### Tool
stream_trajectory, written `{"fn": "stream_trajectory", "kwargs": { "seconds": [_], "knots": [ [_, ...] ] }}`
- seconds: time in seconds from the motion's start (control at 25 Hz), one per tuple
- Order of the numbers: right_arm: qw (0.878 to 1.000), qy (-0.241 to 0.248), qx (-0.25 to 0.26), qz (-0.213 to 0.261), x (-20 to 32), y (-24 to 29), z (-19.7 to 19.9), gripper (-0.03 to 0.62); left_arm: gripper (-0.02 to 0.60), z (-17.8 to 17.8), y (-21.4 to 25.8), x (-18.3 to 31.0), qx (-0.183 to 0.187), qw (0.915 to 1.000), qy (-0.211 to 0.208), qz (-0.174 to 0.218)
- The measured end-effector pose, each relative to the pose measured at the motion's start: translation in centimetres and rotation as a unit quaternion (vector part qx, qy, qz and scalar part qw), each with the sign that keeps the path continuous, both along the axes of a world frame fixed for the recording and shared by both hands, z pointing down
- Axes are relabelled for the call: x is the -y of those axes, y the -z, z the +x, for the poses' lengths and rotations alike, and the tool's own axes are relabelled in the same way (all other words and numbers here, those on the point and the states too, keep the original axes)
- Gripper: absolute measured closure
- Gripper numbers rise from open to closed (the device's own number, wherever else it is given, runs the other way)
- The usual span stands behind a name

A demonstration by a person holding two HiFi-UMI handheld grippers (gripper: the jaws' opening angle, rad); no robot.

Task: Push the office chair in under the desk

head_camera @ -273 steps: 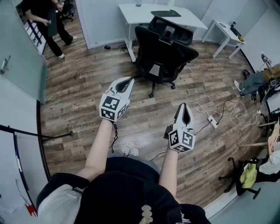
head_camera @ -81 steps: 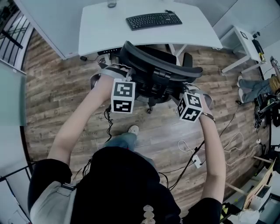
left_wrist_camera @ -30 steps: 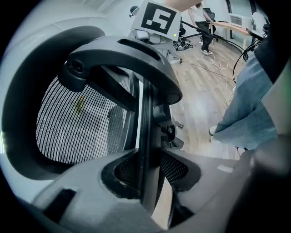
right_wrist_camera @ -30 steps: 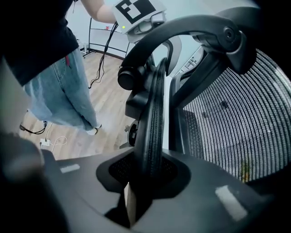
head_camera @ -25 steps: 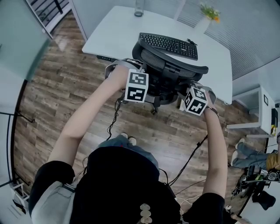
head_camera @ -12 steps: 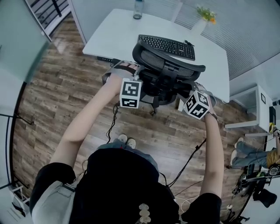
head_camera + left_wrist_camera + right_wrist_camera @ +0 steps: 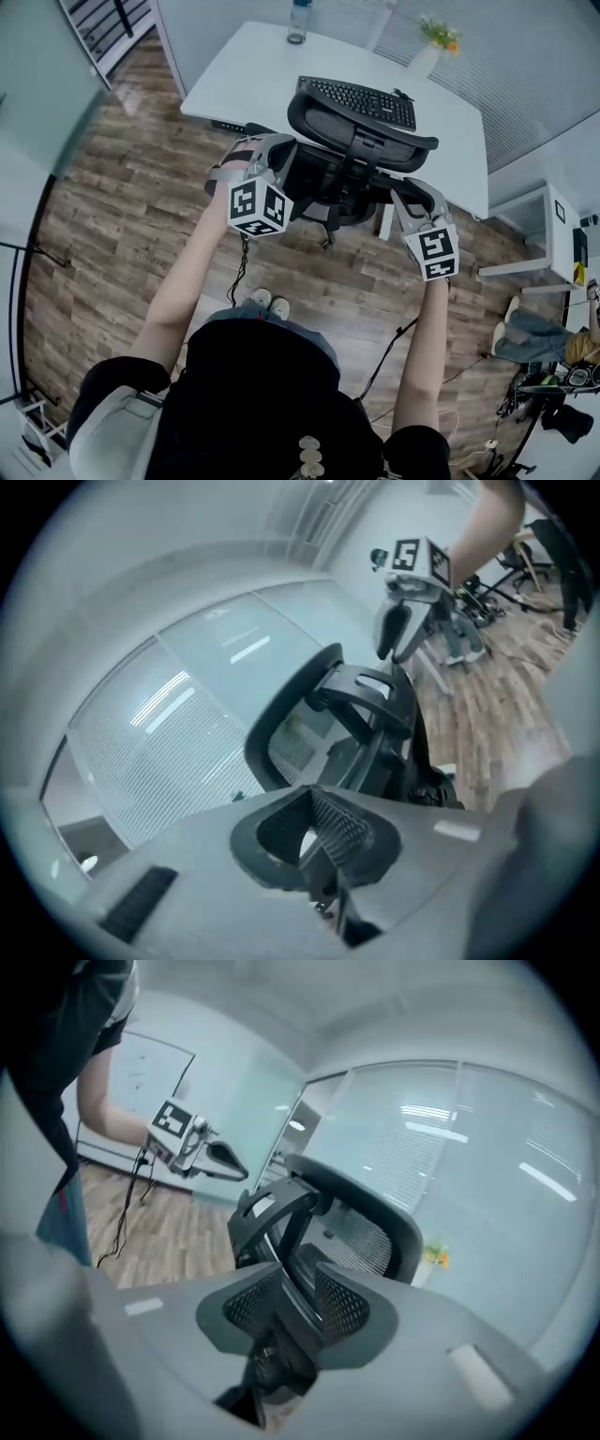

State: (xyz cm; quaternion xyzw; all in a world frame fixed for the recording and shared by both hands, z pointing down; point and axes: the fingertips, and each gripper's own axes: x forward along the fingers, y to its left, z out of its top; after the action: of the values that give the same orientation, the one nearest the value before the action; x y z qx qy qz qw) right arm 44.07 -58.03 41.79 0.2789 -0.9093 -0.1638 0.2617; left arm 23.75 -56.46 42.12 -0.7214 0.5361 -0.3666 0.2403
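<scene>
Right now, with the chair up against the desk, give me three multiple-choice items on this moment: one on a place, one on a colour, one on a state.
1. Where does the keyboard lie?
A. on the white desk, beyond the office chair's back
B. on the floor
C. on the chair's seat

2. What colour is the office chair?
A. white
B. black
C. red

3. How do the left tool's jaws stand?
A. wide apart
B. clamped on the keyboard
C. shut, with nothing between them

Answers:
1. A: the head view shows the keyboard on the desktop, past the backrest.
2. B: the chair's frame, mesh and armrests are all black.
3. C: the left gripper view shows the jaws together and empty.
</scene>
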Motion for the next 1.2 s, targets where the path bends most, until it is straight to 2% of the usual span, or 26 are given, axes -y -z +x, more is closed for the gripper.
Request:
{"fn": "stream_trajectory", "kwargs": {
  "seconds": [0.12,0.24,0.36,0.4,0.52,0.56,0.6,0.64,0.8,0.92,1.2],
  "knots": [
    [0.994,-0.048,0.099,0.001,-0.1,1.9,0.6,0.491,0.574,-0.3,2.5,-0.3,-0.090,0.9949,0.010,0.044],
    [0.975,-0.096,0.200,0.003,-0.3,3.7,1.8,0.526,0.574,-0.2,4.9,-0.9,-0.195,0.9773,0.002,0.083],
    [0.943,-0.143,0.300,0.008,-0.9,5.3,3.7,0.561,0.574,0.0,6.5,-1.8,-0.300,0.9476,-0.017,0.108],
    [0.930,-0.159,0.331,0.011,-1.2,5.6,4.4,0.572,0.574,-0.1,6.8,-2.2,-0.336,0.9347,-0.023,0.112],
    [0.893,-0.194,0.405,0.018,-2.5,5.7,6.2,0.586,0.574,-1.0,6.6,-3.0,-0.443,0.8888,-0.031,0.114],
    [0.886,-0.199,0.418,0.018,-2.9,5.4,6.4,0.586,0.574,-1.4,6.3,-3.2,-0.469,0.8760,-0.029,0.109],
    [0.882,-0.203,0.424,0.017,-3.3,5.0,6.4,0.586,0.574,-1.8,5.9,-3.4,-0.486,0.8674,-0.026,0.103],
    [0.881,-0.207,0.425,0.017,-3.5,4.6,6.3,0.586,0.574,-2.1,5.6,-3.5,-0.495,0.8635,-0.022,0.096],
    [0.875,-0.226,0.428,0.017,-3.9,3.6,6.7,0.587,0.574,-2.3,4.7,-3.7,-0.491,0.8669,-0.017,0.082],
    [0.866,-0.242,0.437,0.012,-3.8,3.0,7.4,0.588,0.574,-2.2,4.4,-3.8,-0.476,0.8754,-0.016,0.080],
    [0.871,-0.240,0.429,0.009,-4.0,2.7,7.2,0.588,0.574,-1.1,3.7,-3.7,-0.449,0.8907,-0.022,0.065]
  ]
}}
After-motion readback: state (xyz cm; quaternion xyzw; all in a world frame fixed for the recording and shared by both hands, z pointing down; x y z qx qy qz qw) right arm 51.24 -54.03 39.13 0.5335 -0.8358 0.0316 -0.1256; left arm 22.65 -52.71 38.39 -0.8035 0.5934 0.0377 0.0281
